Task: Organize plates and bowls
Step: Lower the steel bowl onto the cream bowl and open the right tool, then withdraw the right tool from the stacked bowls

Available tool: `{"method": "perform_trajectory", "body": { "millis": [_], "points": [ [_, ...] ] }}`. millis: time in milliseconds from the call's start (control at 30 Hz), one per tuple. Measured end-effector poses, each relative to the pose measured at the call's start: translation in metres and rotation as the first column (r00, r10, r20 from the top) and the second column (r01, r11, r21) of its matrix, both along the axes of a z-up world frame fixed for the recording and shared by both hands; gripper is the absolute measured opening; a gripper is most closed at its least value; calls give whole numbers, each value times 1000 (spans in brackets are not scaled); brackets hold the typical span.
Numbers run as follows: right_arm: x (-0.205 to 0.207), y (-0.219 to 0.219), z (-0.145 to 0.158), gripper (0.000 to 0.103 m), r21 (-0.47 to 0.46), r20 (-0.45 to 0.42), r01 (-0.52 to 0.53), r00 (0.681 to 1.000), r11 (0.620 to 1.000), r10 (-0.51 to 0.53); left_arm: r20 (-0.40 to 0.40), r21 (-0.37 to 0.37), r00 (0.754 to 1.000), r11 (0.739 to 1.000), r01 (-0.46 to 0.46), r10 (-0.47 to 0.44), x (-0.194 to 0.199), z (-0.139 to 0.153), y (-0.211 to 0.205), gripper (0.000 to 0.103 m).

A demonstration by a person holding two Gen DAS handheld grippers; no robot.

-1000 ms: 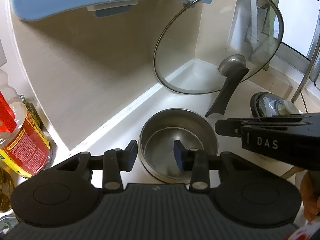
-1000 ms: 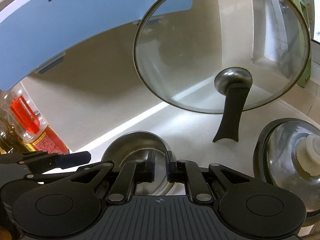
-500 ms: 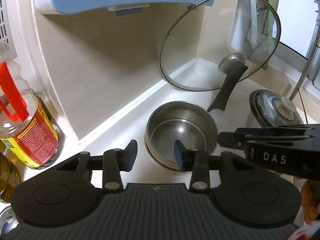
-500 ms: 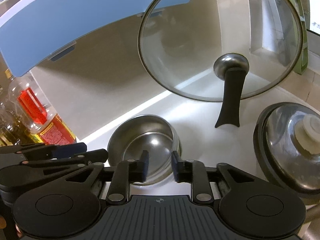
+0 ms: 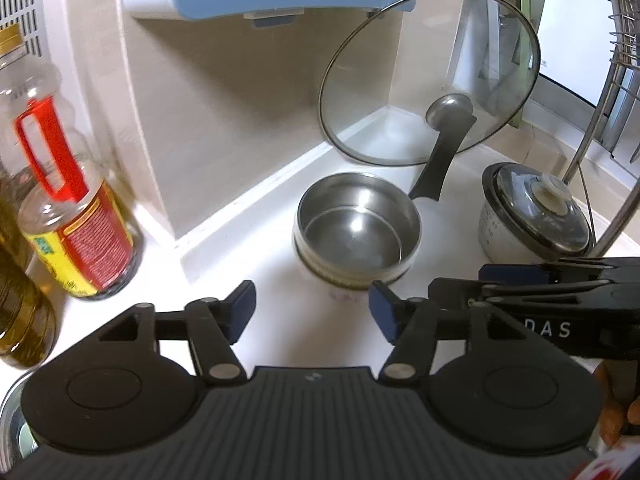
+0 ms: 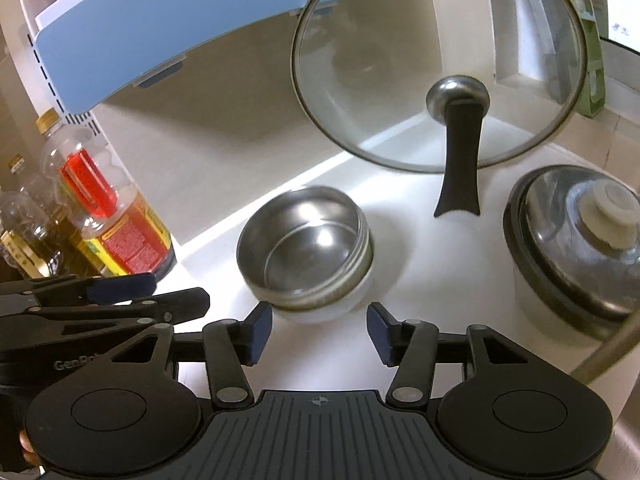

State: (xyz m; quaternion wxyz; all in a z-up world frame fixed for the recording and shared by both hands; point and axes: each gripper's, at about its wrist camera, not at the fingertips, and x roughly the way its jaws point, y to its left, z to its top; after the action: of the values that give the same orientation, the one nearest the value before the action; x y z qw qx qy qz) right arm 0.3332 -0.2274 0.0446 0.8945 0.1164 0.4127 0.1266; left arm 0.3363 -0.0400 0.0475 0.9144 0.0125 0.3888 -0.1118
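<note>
With both our left gripper and right gripper just spread wide and empty, we should back straight off the steel bowl at centre frame.

Steel bowl nested in white bowl, upright.

Home kitchen: white countertop in a beige-tiled corner, cooking-oil bottles at left, a glass pan lid propped against the wall, a lidded pot, a wire dish rack and stacked steel bowls.
</note>
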Motion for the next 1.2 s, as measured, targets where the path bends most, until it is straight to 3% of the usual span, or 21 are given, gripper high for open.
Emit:
{"method": "perform_trajectory", "body": {
  "millis": [467, 1200],
  "points": [
    [-40, -4, 0, 67, 11, -9, -1, 1000, 1000, 1, -40, -3, 999, 1000, -12, 12, -44, -5, 11, 68],
    [-76, -4, -23, 68, 6, -94, -22, 995, 1000, 23, -99, 3, 995, 1000, -29, 29, -76, -23, 16, 68]
  ]
}}
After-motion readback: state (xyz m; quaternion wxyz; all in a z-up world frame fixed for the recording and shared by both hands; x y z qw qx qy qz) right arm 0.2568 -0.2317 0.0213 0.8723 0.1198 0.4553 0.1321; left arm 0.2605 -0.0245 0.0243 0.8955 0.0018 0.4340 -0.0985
